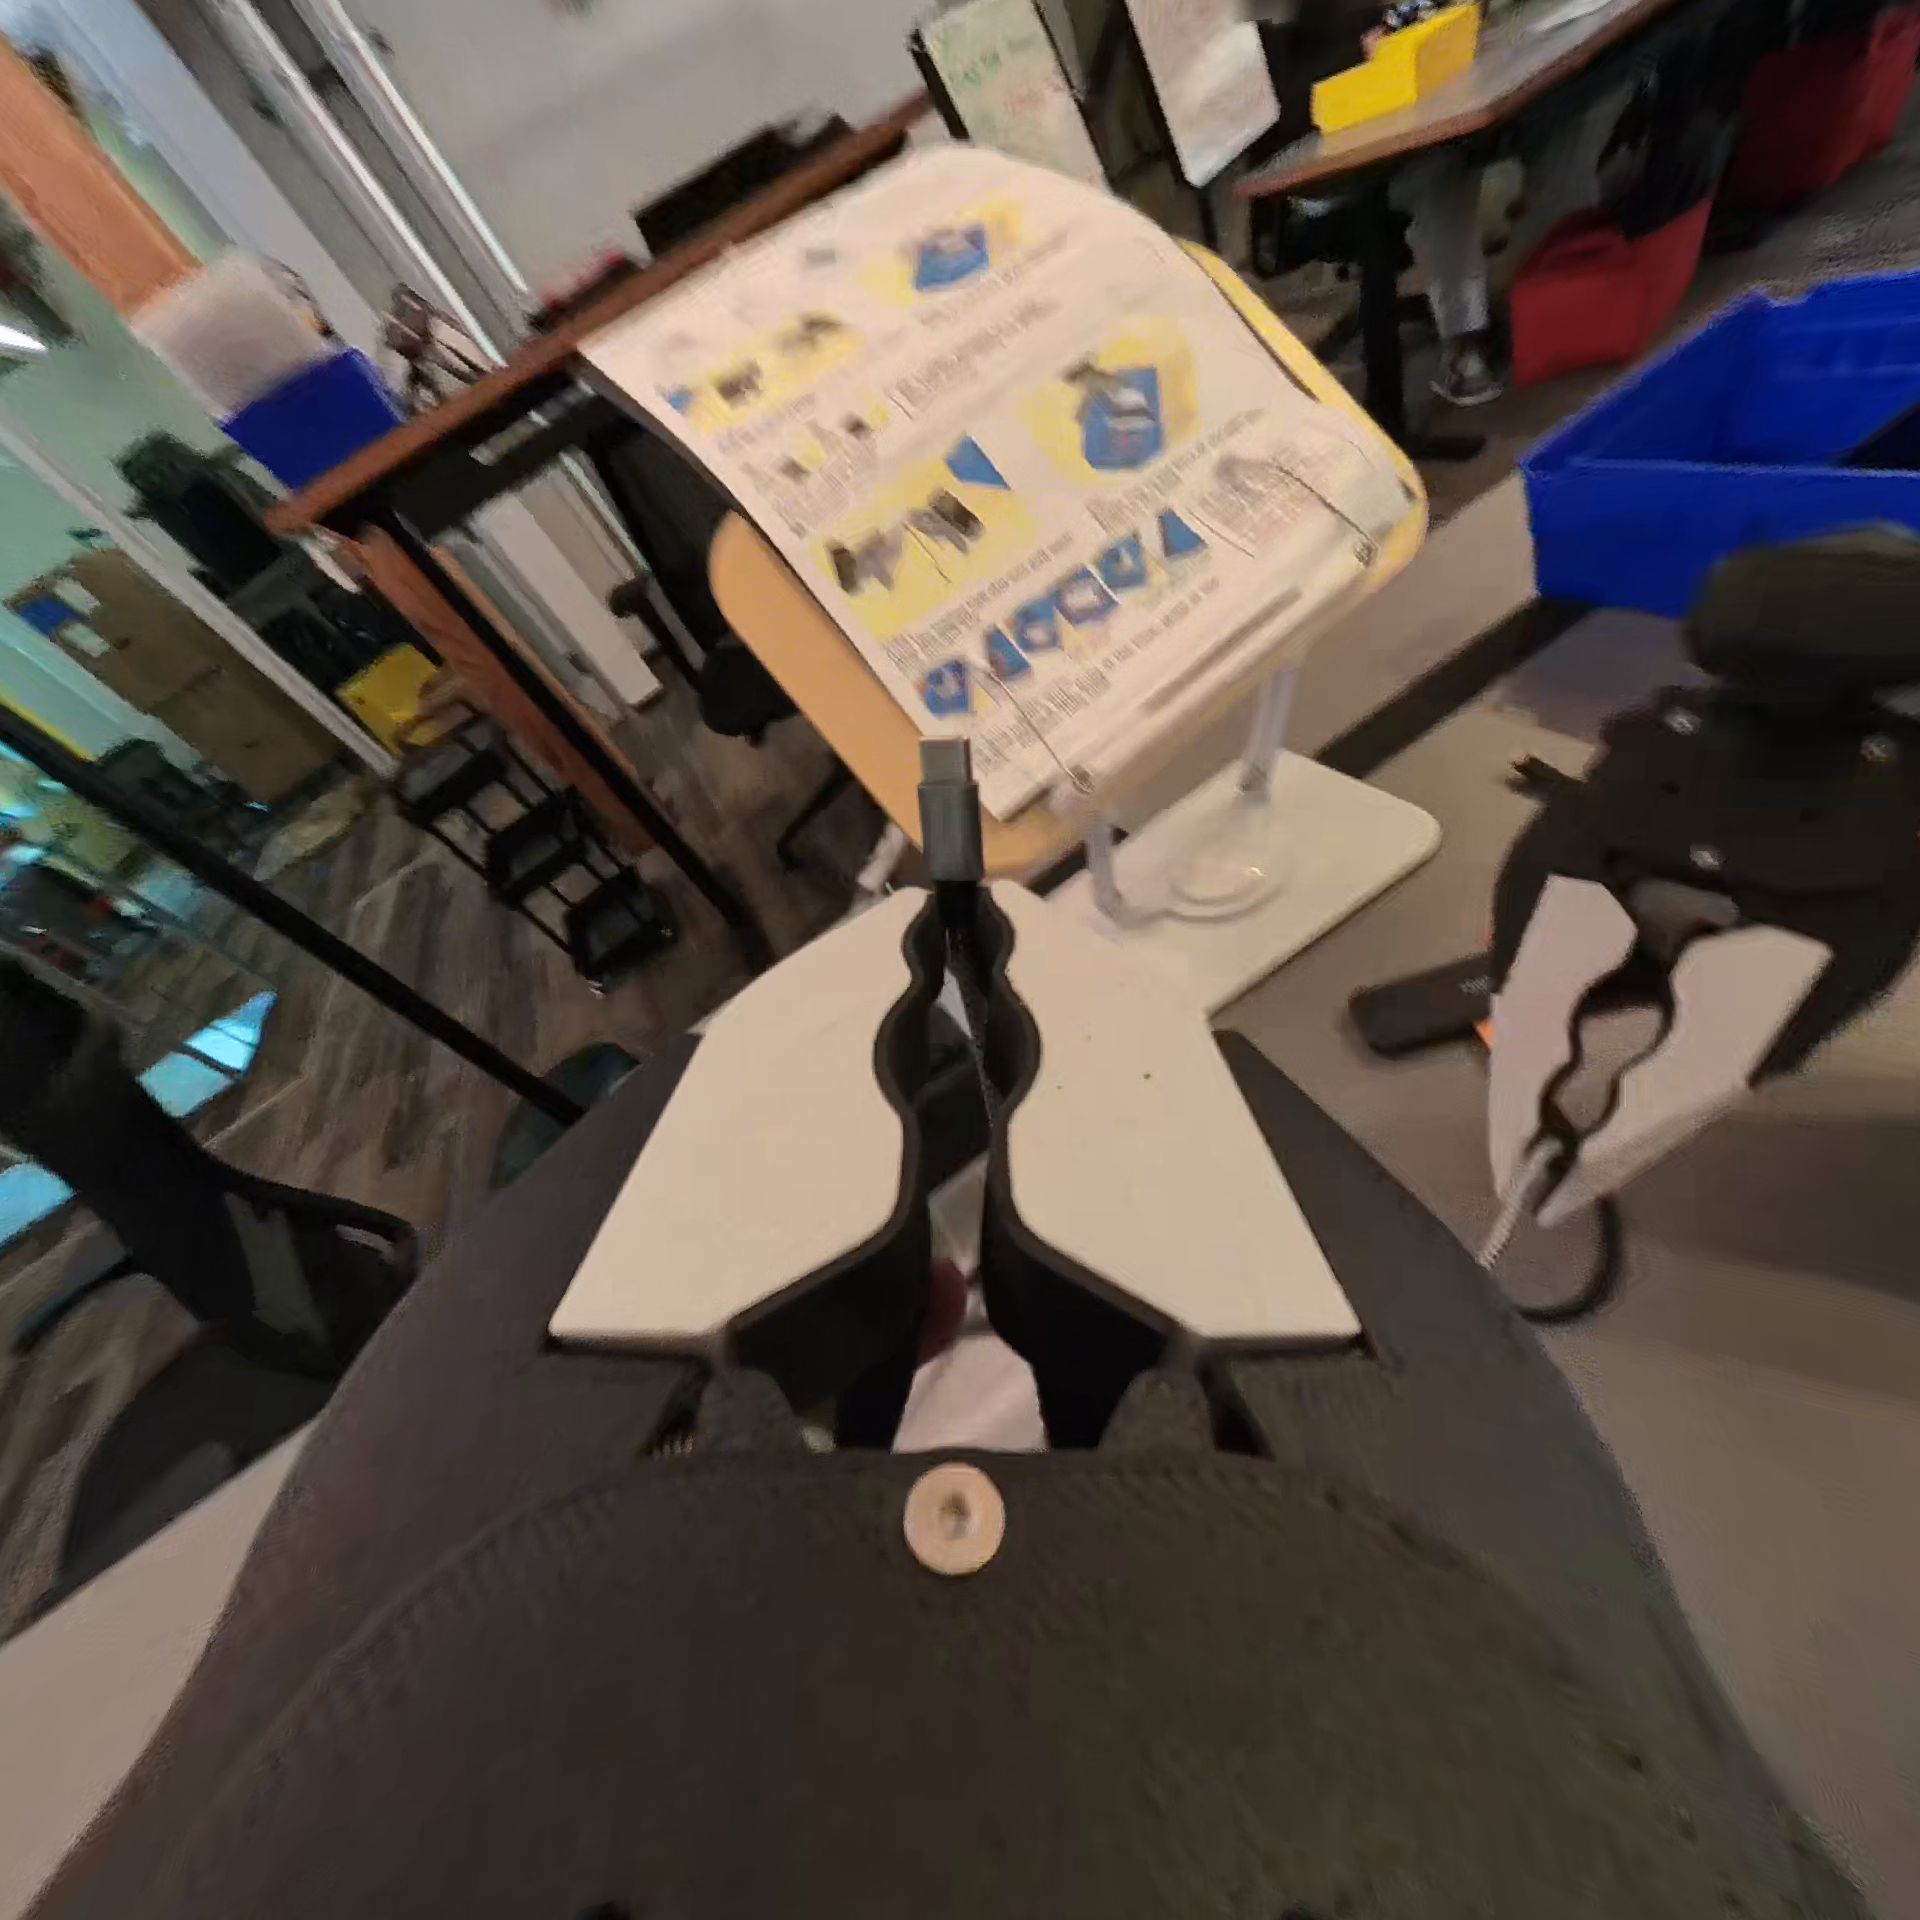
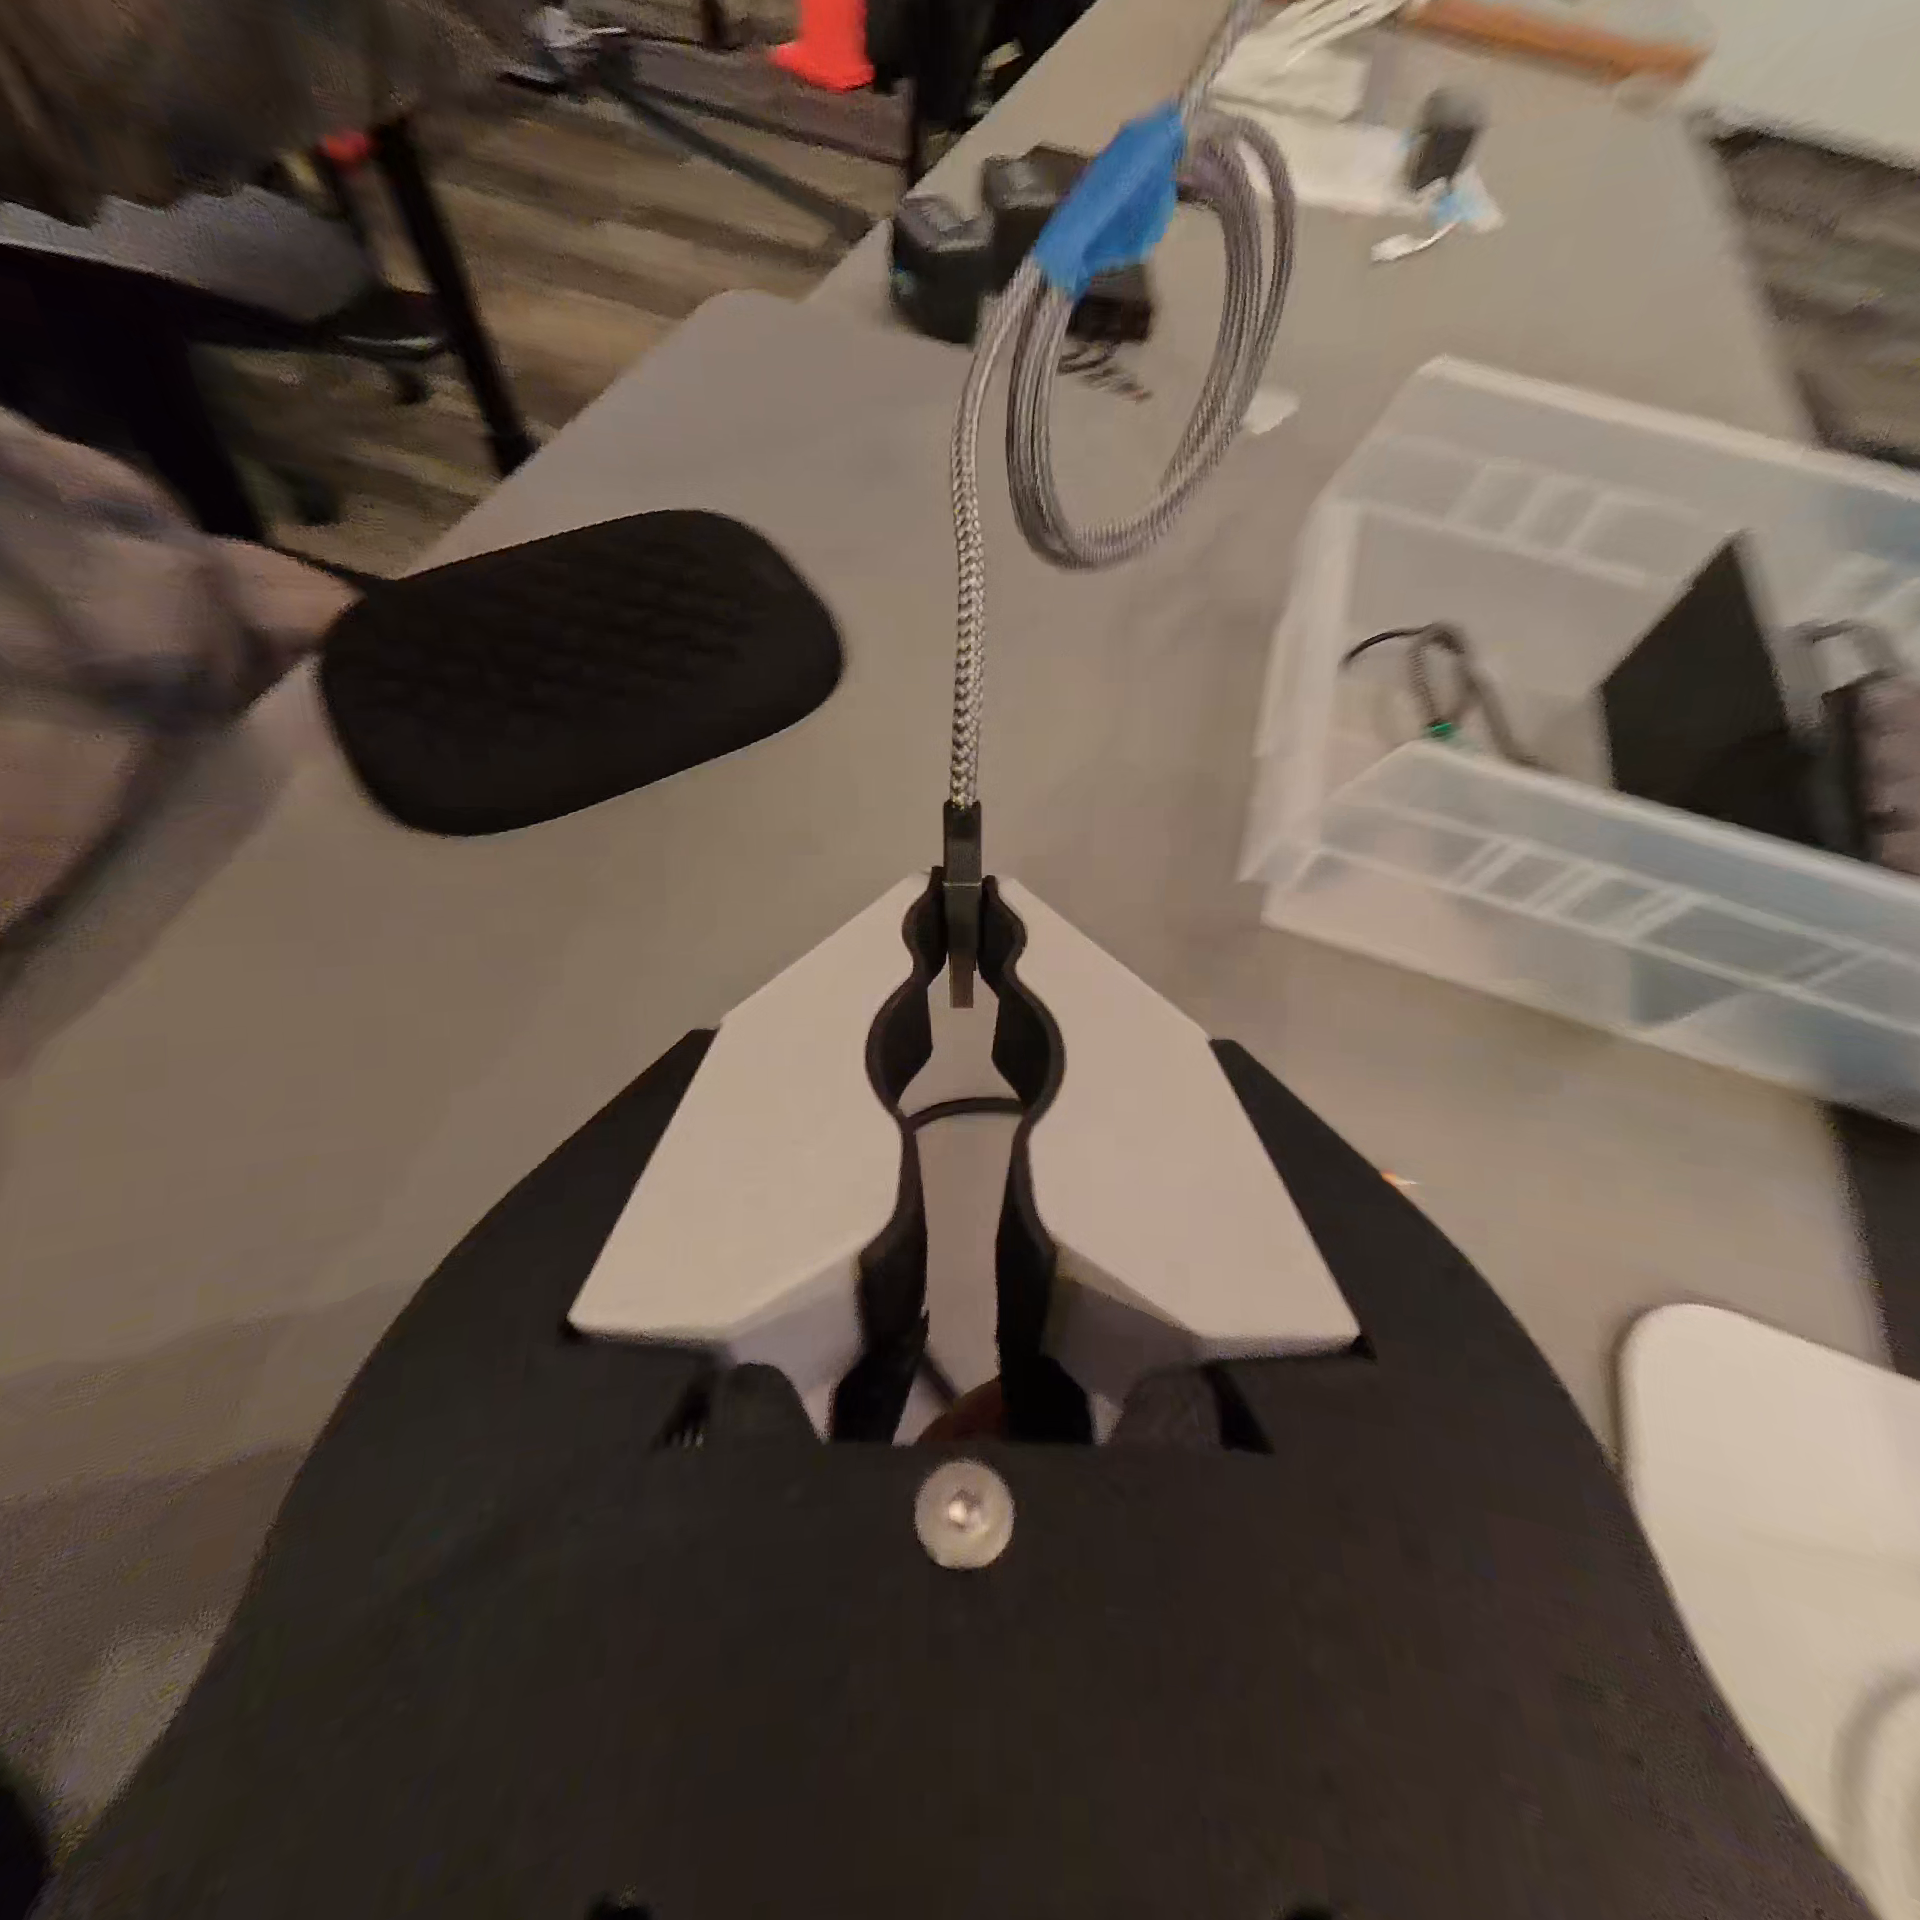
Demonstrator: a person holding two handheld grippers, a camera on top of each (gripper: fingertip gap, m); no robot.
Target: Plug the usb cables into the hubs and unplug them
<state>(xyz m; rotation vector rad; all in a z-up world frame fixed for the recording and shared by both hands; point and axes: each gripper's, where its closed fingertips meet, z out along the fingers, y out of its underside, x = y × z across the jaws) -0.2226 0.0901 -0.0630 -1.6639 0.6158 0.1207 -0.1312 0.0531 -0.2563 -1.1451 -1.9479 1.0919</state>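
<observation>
In the left wrist view my left gripper [image 1: 956, 920] is shut on a dark braided cable. Its grey USB plug [image 1: 948, 805] sticks out forward past the fingertips, above the table edge. My right gripper [image 1: 1538, 1179] shows at the right, tips down, over the table, with a black hub [image 1: 1418, 1013] lying behind it. In the right wrist view my right gripper [image 2: 964, 914] is shut on the black plug [image 2: 962, 852] of a silver braided cable [image 2: 968, 623]. The cable runs forward to a coil bound with blue tape [image 2: 1122, 208].
A document stand with a printed sheet [image 1: 1039, 468] rises ahead on a white base [image 1: 1278, 842]. A blue bin [image 1: 1745, 457] sits at the right. Clear plastic organisers [image 2: 1558, 831] stand on the grey table [image 2: 727, 416]; small black devices [image 2: 951, 260] lie beyond. A black oval pad [image 2: 582, 665] hangs left. My right fingertips sit around 20 centimetres from my left ones.
</observation>
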